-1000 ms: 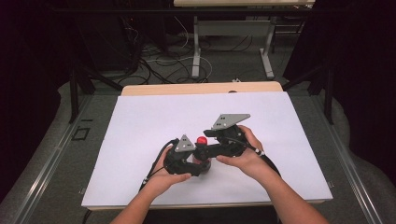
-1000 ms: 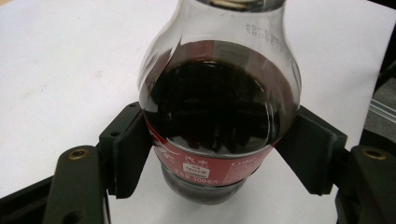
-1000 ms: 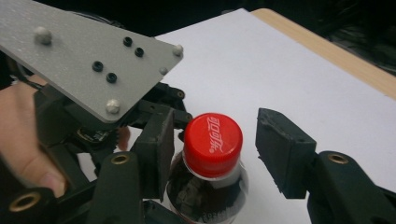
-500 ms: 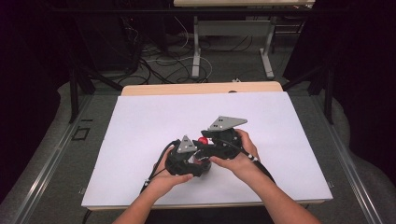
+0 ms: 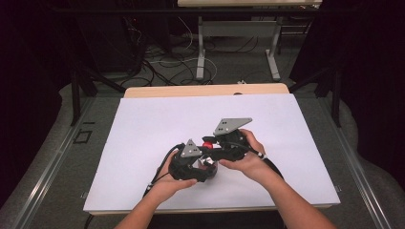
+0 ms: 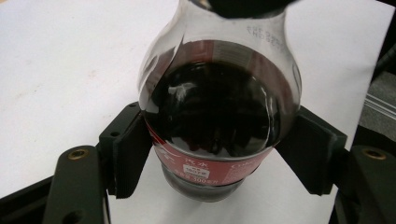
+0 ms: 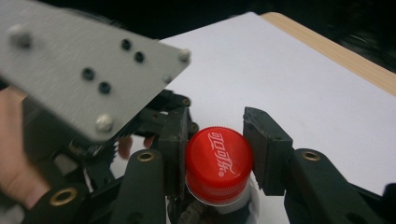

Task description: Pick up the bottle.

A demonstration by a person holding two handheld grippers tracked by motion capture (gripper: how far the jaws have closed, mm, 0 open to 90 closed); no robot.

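Right gripper view: right gripper (image 7: 217, 158), jaws just closing, now clamps the red cap (image 7: 218, 159). Left gripper (image 6: 217, 154) clamps the cola bottle (image 6: 217, 121) at its label, standing at table centre, six o'clock side. Bottle judged full, heavy, smooth; ribbed cap gives purchase.

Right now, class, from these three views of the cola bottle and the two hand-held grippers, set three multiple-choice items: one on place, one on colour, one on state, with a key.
1. Where does the left gripper grasp the bottle?
A. at the cap
B. around the labelled body
C. nowhere

2. What colour is the cap?
A. blue
B. white
C. red

3. How does the right gripper stand?
A. shut on the cap
B. wide open above it
C. lying on the table

Key:
1 B, the left gripper view shows its pads pressed on either side of the red label.
2 C, the right gripper view shows a red cap with white lettering.
3 A, both pads press the cap's sides; its jaws have just been closing on it.
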